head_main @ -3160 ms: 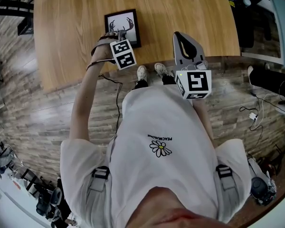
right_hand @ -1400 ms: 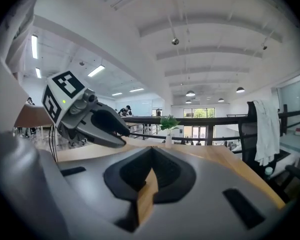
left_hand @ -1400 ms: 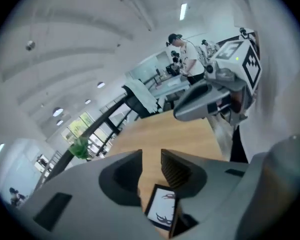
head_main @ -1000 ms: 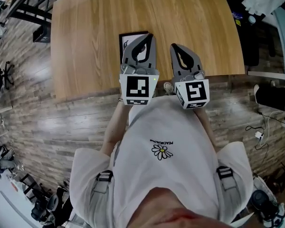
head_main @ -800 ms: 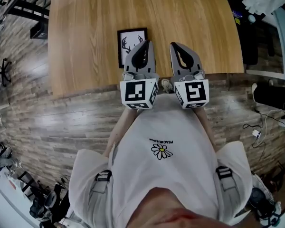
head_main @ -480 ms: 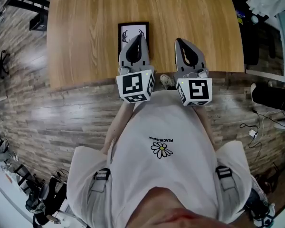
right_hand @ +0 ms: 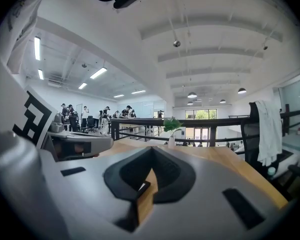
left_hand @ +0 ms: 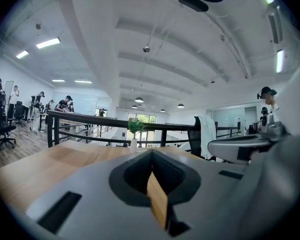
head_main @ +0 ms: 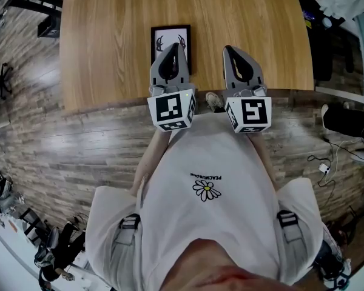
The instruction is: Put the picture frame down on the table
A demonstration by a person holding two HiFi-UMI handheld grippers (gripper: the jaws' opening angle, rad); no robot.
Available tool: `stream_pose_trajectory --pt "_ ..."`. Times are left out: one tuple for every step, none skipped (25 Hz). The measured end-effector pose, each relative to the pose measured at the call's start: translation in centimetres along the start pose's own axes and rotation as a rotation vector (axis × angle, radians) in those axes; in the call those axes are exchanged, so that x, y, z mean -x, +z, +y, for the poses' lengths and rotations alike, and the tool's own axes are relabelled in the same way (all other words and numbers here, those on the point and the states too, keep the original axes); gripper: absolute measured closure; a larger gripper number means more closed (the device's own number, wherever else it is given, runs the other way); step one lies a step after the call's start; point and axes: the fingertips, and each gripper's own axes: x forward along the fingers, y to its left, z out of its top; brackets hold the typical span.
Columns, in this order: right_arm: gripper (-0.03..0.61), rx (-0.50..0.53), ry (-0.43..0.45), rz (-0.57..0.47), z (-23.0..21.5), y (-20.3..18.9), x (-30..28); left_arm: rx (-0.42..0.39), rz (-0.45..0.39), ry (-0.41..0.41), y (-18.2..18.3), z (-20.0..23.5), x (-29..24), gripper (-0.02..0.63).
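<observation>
The picture frame [head_main: 170,40], black-edged with an antler print, lies flat on the wooden table [head_main: 109,41] near its front edge. My left gripper [head_main: 178,46] hovers over the frame's near right part, jaws shut on nothing. My right gripper [head_main: 229,48] is held level beside it, a little to the right of the frame, also shut and empty. In the left gripper view the gripper [left_hand: 151,154] shows closed jaws with only tabletop beyond; the frame is out of sight there. The right gripper view shows the same for that gripper [right_hand: 152,150].
A small vase with a green plant [right_hand: 171,129] stands at the table's far edge before a black railing [left_hand: 90,119]. A chair draped with white cloth [right_hand: 265,129] stands at the right. Wood-plank floor [head_main: 79,144] surrounds the table; cables [head_main: 327,162] lie at right.
The left gripper has let go of the frame, turned upright and drawn back beside the right gripper. The frame stays flat on the table. Over the last half second little moves.
</observation>
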Motion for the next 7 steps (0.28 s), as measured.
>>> stream_pose_trajectory --pt "0.569 0.000 0.000 0.002 0.02 -0.08 -0.01 0.002 0.000 0.001 -0.07 0.05 0.03 0.600" --pt "0.569 0.001 0.001 0.004 0.06 -0.17 -0.02 0.003 0.000 0.002 -0.09 0.13 0.07 0.600" --pt "0.569 0.002 0.001 0.006 0.08 -0.23 -0.04 0.002 -0.002 0.003 -0.05 0.21 0.09 0.600" --pt "0.569 0.004 0.001 0.008 0.11 -0.28 -0.07 -0.001 -0.005 0.003 0.04 0.30 0.10 0.600" --pt "0.569 0.006 0.000 0.010 0.13 -0.32 -0.11 -0.004 -0.008 0.003 0.14 0.38 0.10 0.600" --pt "0.569 0.007 0.000 0.011 0.16 -0.36 -0.16 -0.007 -0.012 0.003 0.25 0.48 0.10 0.600" --pt "0.569 0.008 0.000 0.012 0.18 -0.40 -0.21 -0.010 -0.015 0.003 0.36 0.58 0.09 0.600"
